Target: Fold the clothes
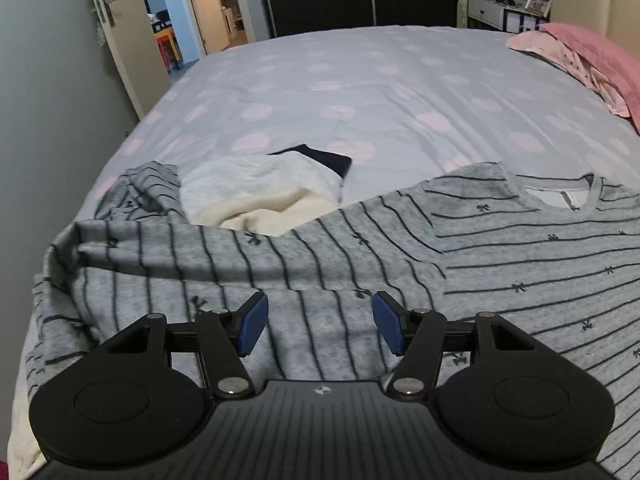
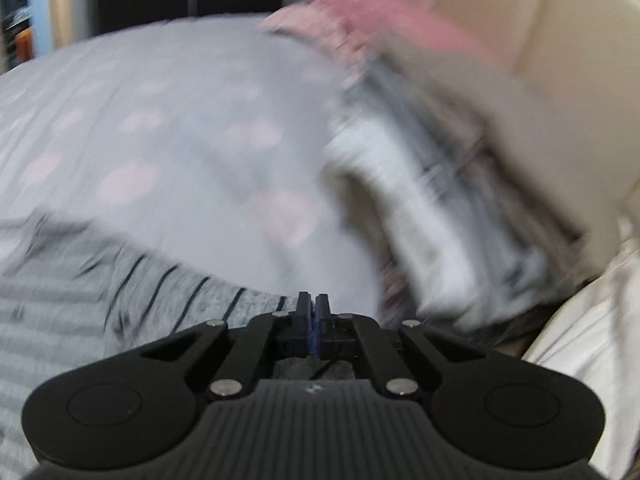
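Note:
A grey long-sleeved shirt (image 1: 520,264) with thin dark stripes and small bows lies spread on the bed, neckline to the far right, one sleeve bunched at the left. My left gripper (image 1: 320,322) hovers open just above the shirt's lower sleeve area, and its blue pads (image 1: 254,328) have nothing pinched between them. The right wrist view is blurred by motion. There the shirt's striped edge (image 2: 168,292) runs up to my right gripper (image 2: 313,306), whose jaws are shut on that edge; more striped cloth shows under the fingers.
A white and cream garment with a navy part (image 1: 260,196) lies behind the shirt. The bed has a lilac sheet with pink dots (image 1: 360,92). Pink pillows (image 1: 592,52) and a beige headboard (image 2: 540,60) stand at the right, with a blurred pile of clothes (image 2: 420,200). An open door (image 1: 116,32) is far left.

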Demonstrator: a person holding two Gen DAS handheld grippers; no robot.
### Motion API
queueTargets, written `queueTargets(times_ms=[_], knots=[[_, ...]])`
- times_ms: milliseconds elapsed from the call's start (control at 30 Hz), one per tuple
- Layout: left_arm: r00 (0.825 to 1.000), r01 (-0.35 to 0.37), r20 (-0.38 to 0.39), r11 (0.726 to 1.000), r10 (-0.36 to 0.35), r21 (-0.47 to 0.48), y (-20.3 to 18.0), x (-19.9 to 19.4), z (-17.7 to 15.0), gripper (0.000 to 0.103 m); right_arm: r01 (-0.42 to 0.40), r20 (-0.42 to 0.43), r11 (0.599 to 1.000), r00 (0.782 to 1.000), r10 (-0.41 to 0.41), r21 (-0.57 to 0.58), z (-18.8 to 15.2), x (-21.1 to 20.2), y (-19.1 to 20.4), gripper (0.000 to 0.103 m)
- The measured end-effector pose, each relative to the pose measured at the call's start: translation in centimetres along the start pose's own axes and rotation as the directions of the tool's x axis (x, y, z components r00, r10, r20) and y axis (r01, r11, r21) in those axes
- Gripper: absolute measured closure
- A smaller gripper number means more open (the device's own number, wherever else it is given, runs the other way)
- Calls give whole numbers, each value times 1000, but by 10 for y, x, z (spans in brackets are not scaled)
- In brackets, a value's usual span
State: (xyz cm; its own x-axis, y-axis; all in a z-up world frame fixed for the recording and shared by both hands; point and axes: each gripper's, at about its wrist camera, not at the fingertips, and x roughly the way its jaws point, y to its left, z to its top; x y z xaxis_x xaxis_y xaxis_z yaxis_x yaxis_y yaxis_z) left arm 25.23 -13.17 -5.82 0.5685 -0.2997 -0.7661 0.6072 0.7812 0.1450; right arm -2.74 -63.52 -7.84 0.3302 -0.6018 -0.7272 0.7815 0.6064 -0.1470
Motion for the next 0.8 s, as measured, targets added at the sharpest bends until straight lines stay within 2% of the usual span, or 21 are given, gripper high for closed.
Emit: queueTargets(times_ms=[167,233,433,500,600,800], knots=[[999,14,-47,999,-12,33,-9,5,-7,46,-5,-60,1000,998,5,1,2,13,3,99],[997,32,-66,999,-30,41,-12,4,-12,46,12,-48,1000,999,-13,-11,-1,9,4,95],[987,95,-134,995,-89,36,-21,-3,-28,46,-135,-45,991,990,135,-2,-8,-29,-3,92],[982,114,-152,993,-108,28,-26,-11,-36,46,-191,-72,980,980,188,-46,-18,-44,5,90],[974,140,-185,990,-133,27,-34,-26,-54,46,-260,-109,955,963,246,-143,-35,-68,26,76],[951,195,-254,979,-176,53,-50,-58,-103,50,-326,-146,913,943,298,-246,-83,-120,54,75]])
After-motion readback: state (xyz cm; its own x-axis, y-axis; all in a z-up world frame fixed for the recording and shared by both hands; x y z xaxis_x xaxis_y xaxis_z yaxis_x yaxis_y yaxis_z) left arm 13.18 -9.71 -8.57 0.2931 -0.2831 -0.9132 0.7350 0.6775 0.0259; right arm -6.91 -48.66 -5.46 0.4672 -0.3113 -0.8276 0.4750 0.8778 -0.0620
